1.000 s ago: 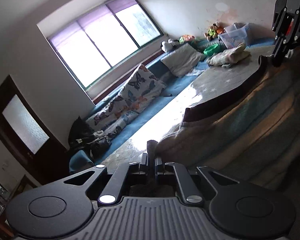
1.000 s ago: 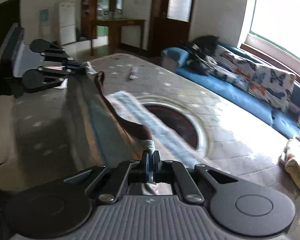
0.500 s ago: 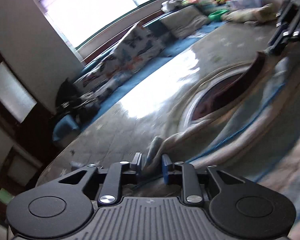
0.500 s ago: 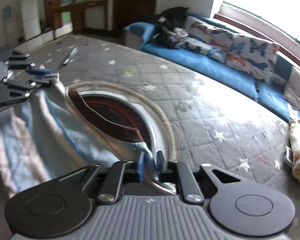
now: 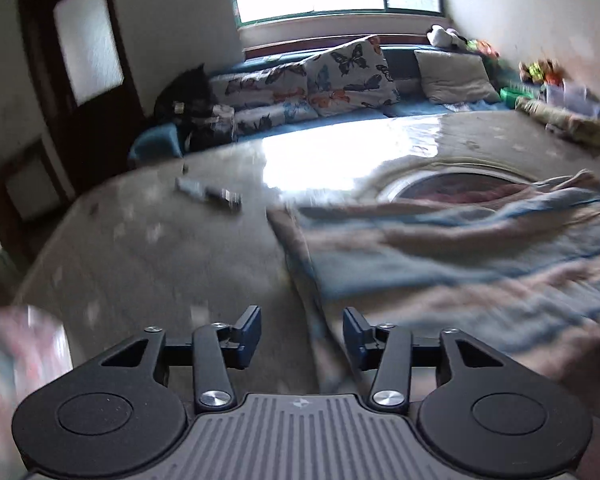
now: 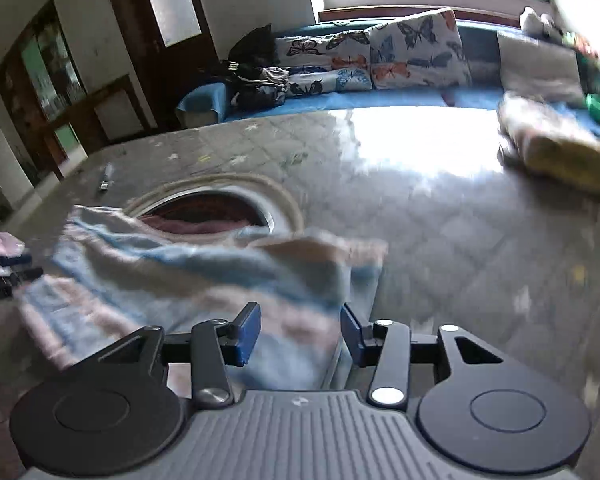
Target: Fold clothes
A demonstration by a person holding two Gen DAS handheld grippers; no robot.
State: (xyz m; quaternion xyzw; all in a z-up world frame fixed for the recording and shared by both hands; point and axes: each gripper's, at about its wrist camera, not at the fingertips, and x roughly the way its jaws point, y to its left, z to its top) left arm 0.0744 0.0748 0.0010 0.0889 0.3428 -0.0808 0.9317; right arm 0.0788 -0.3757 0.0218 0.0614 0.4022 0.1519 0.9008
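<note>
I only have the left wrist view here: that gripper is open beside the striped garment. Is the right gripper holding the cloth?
Observer: No. The right gripper is open, jaws wide apart, above the striped garment, which lies loose on the table.
Operator: Where does the garment's right side end?
Observer: About at that gripper's right finger; bare table follows.
Operator: Anything near my gripper I can't make out?
Observer: A pink cloth lies right beside the left gripper, by the garment's left edge.
</note>
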